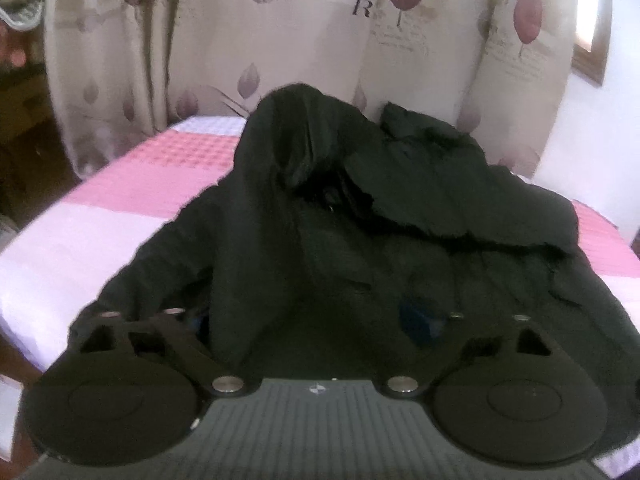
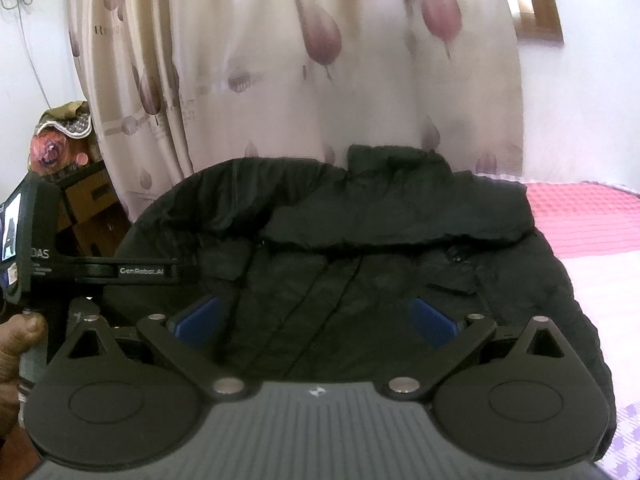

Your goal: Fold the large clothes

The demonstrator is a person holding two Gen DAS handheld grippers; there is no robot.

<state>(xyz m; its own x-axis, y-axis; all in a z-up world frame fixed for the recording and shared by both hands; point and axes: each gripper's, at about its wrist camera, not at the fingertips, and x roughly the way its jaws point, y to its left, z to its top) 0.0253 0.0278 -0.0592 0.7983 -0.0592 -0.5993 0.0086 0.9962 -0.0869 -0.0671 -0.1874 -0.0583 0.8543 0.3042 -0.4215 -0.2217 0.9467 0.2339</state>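
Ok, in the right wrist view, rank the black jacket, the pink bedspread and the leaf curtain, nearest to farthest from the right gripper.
1. Black jacket: directly under and ahead of the right gripper.
2. Pink bedspread: out to the right, past the jacket's edge.
3. Leaf curtain: hanging behind the bed, farthest.

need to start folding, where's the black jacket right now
In both wrist views the black jacket lies on the pink checked bedspread, just ahead of both grippers, before the leaf-print curtain.

Leaf-print curtain (image 1: 304, 40), pink checked bedspread (image 1: 160, 176)
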